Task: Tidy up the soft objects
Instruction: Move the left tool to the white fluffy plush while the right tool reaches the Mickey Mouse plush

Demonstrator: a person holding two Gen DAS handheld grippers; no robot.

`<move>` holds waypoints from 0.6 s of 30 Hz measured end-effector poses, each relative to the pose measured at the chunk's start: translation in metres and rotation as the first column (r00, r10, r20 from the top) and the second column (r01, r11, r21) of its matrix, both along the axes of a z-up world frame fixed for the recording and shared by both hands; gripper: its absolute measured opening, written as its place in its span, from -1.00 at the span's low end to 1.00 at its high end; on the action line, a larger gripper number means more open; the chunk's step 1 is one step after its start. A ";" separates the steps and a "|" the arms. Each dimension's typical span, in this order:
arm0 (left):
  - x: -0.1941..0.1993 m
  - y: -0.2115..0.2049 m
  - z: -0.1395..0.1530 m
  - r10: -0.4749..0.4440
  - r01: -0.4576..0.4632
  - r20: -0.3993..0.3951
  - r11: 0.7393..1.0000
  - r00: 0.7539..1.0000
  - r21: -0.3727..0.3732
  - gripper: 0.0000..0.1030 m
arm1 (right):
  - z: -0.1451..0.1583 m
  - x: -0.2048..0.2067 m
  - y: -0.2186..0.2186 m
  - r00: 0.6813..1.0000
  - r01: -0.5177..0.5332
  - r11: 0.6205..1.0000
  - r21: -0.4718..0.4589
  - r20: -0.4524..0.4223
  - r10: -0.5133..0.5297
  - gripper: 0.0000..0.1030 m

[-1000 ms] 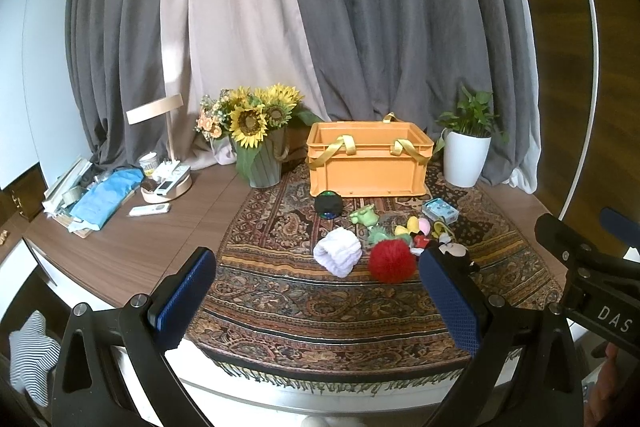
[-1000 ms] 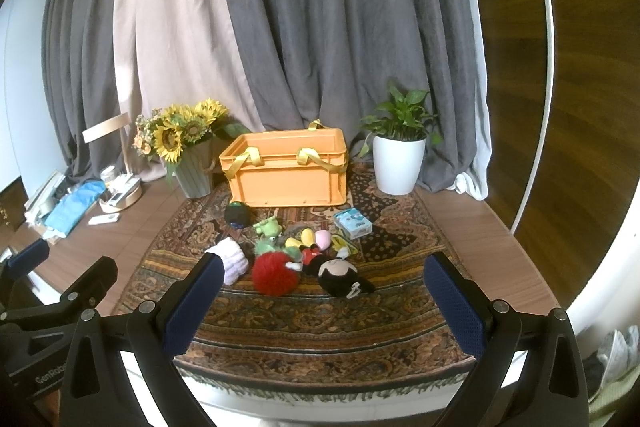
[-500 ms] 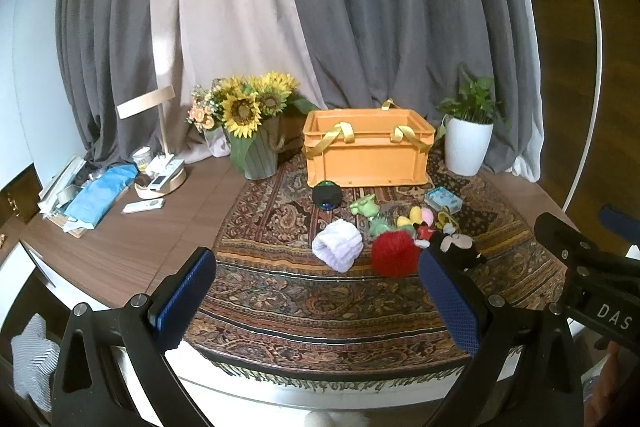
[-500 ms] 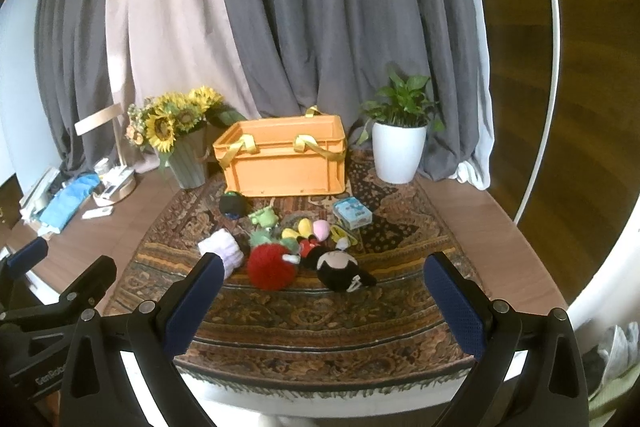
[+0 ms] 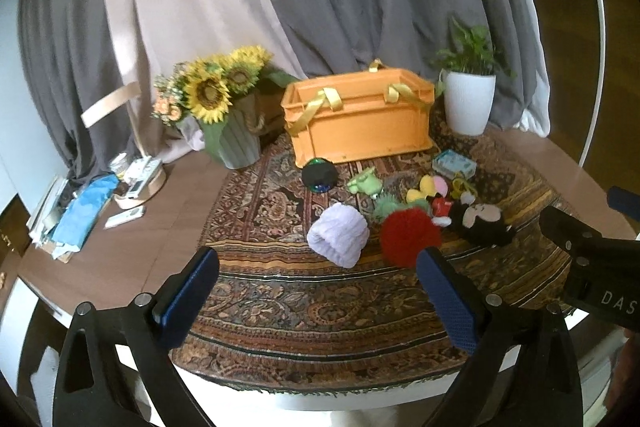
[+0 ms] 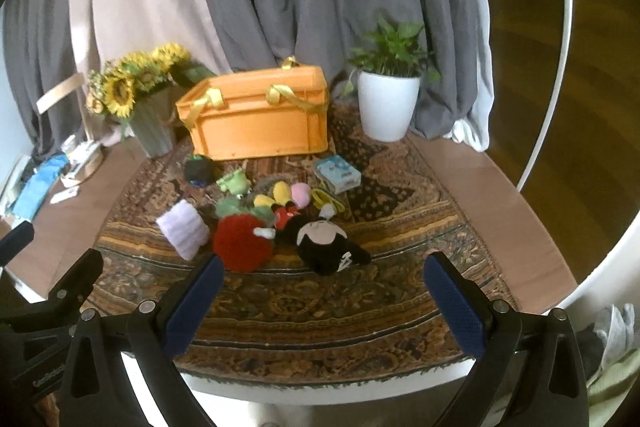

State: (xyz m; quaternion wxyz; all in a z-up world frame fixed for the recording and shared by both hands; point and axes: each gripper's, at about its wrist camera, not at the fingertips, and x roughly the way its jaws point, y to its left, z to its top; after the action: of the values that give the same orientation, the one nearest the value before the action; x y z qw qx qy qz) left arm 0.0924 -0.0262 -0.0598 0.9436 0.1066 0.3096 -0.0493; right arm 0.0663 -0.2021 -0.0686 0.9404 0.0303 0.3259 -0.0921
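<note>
Soft toys lie in a heap on a patterned rug (image 5: 304,311) (image 6: 320,311): a lilac rolled cloth (image 5: 339,235) (image 6: 184,229), a red pompom (image 5: 409,237) (image 6: 241,243), a black mouse plush (image 5: 478,221) (image 6: 326,245), a dark ball (image 5: 319,175) (image 6: 199,169), green toys (image 5: 365,183) (image 6: 234,182) and small yellow and pink pieces (image 5: 428,185) (image 6: 288,193). Behind them stands an orange crate (image 5: 360,119) (image 6: 256,119) with yellow ribbon handles. My left gripper (image 5: 316,291) and right gripper (image 6: 322,301) hang open over the rug's near edge, both holding nothing.
A sunflower vase (image 5: 236,135) (image 6: 154,131) stands left of the crate and a white potted plant (image 5: 468,99) (image 6: 386,103) right of it. A small blue box (image 5: 456,163) (image 6: 337,174) lies by the toys. Lamp base, remotes and blue cloth (image 5: 86,203) clutter the far left.
Both grippers have moved forward and tilted down toward the toys, so the heap looks larger and closer. Nothing on the rug has shifted.
</note>
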 end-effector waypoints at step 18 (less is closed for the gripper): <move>0.109 -0.007 -0.066 -0.159 0.175 -0.151 0.979 0.976 0.100 0.70 | -0.061 0.096 0.003 0.962 0.094 0.989 -0.118 -0.244 -0.120 0.79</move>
State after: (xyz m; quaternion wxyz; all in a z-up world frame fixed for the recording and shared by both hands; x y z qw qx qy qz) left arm 0.2009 -0.0334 -0.1259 0.9040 0.1815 0.3685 -0.1184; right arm 0.1627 -0.1992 -0.1300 0.8857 -0.0136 0.4345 -0.1630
